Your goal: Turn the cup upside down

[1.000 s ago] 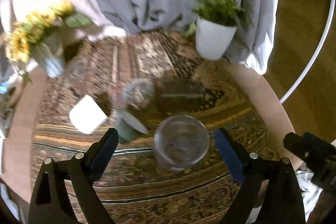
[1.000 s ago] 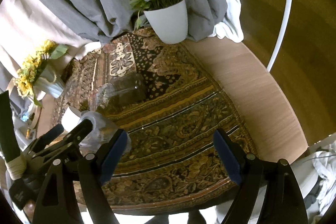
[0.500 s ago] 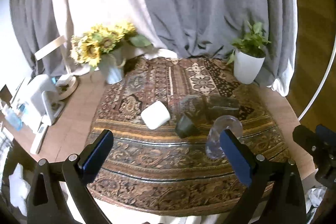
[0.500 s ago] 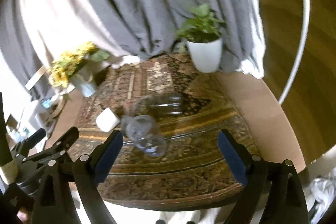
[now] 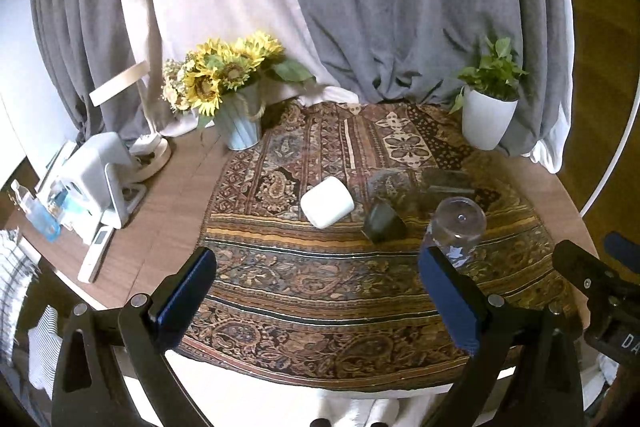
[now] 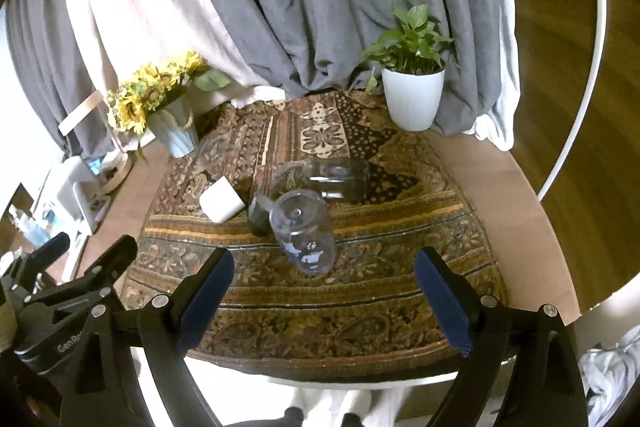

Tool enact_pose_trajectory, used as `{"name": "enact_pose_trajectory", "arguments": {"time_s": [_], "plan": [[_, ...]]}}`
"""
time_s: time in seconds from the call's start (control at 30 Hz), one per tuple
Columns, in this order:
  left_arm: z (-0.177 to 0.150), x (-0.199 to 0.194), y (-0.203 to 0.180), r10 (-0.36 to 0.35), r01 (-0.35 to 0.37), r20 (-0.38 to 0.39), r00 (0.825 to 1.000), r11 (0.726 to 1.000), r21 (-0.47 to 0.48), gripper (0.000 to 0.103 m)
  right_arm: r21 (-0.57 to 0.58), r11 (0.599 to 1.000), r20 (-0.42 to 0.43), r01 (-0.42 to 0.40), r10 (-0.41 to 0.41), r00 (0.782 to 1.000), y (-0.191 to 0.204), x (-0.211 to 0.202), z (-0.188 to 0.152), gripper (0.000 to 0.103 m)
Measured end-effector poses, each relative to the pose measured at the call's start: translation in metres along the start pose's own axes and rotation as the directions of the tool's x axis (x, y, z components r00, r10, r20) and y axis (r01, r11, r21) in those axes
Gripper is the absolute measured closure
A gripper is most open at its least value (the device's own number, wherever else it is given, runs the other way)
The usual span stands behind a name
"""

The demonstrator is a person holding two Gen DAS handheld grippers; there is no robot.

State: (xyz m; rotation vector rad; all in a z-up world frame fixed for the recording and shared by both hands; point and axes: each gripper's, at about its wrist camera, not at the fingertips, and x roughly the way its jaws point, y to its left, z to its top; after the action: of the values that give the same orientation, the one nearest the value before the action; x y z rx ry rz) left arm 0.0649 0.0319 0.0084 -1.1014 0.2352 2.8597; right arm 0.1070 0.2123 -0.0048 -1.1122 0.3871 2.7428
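Observation:
A clear plastic cup [image 5: 457,227] stands upside down on the patterned rug, its flat base up; it also shows in the right wrist view [image 6: 303,231]. My left gripper [image 5: 316,295] is open and empty, pulled back over the rug's front edge, with the cup just beyond its right finger [image 5: 448,299]. My right gripper [image 6: 324,299] is open and empty, held back from the cup, which stands ahead between its fingers. Neither gripper touches the cup.
A white cup [image 5: 327,201] and a dark green cup [image 5: 383,221] lie on the rug [image 5: 320,287] beside a clear glass jar on its side [image 6: 332,179]. Sunflowers in a vase [image 5: 236,107], a potted plant [image 5: 488,115], and white devices [image 5: 100,175] ring the round table.
Both grippers have drawn back and up from the cup. A second ago the left gripper was close over the cup; now the cup stands alone, base up, farther off.

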Motion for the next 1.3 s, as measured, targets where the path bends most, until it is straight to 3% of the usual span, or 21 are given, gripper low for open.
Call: {"name": "enact_pose_trajectory", "arguments": {"time_s": [0.43,1.3], "plan": [[0.004,-0.001,0.004,-0.042,0.042,0.010,0.999,0.999,0.014,0.000,0.021,0.999,0.036,0.028,-0.029,0.999,0.008,-0.009,-0.003,0.011],[0.010,-0.017,0.007,-0.032,0.032,0.071,0.997,0.999,0.007,0.000,0.021,1.000,0.098,0.022,-0.024,0.995,0.009,-0.023,-0.001,0.011]]}}
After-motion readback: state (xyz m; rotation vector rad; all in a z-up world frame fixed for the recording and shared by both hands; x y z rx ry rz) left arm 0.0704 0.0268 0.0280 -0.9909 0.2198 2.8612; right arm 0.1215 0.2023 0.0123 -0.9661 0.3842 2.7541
